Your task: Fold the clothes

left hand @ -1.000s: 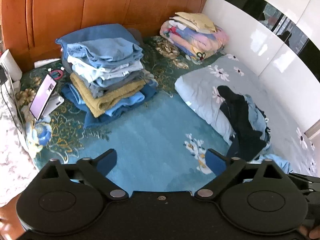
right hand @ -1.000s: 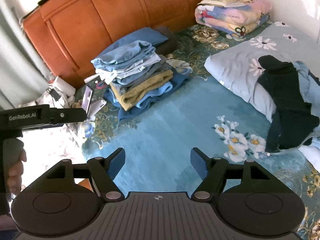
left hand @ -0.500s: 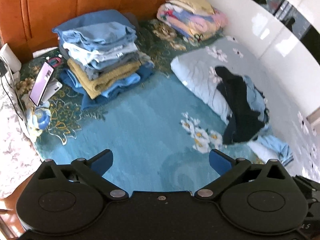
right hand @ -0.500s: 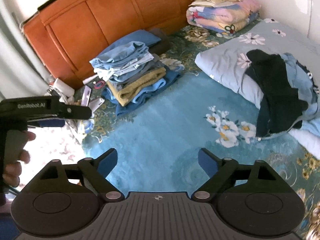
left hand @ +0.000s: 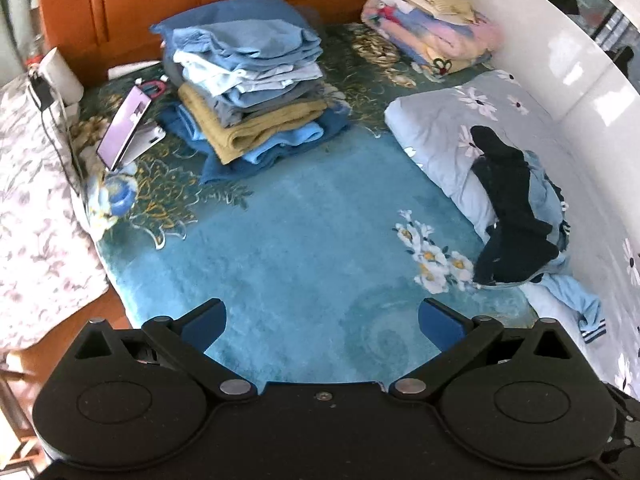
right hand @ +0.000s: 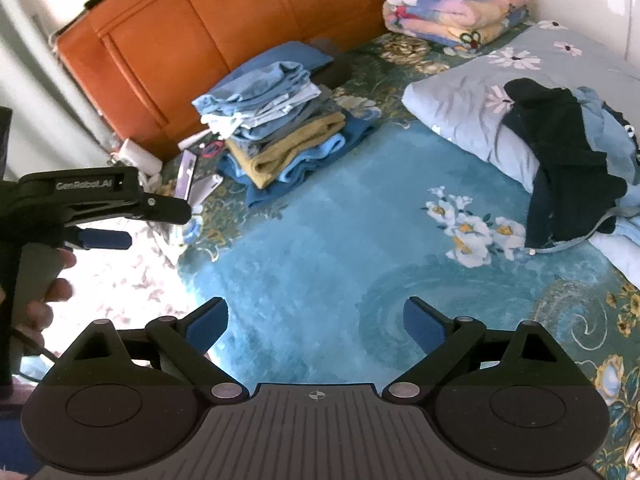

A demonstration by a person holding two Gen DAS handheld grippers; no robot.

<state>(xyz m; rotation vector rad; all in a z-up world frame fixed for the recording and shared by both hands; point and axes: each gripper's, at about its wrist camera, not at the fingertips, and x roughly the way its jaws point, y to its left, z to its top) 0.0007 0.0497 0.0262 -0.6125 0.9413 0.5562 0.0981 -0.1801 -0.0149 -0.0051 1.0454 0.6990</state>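
Clothes for folding sit in two places on the blue floral blanket (left hand: 304, 240). At eleven o'clock from your left gripper (left hand: 322, 320) stands the folded stack (left hand: 248, 92), blues over a mustard piece, just in front of the orange headboard (right hand: 160, 52). At two o'clock the unfolded dark garment (left hand: 508, 208) lies draped over light blue clothes (left hand: 544, 196) on the grey flowered quilt (left hand: 448, 120). Your left gripper's jaws stand wide apart with nothing between them, only bare blanket below. Your right gripper (right hand: 316, 320) is opening, also empty, the dark garment at two o'clock from it. A phone (left hand: 124, 128) leans beside the stack at its nine o'clock. A rolled pastel quilt (right hand: 452, 12) rests at the far corner.
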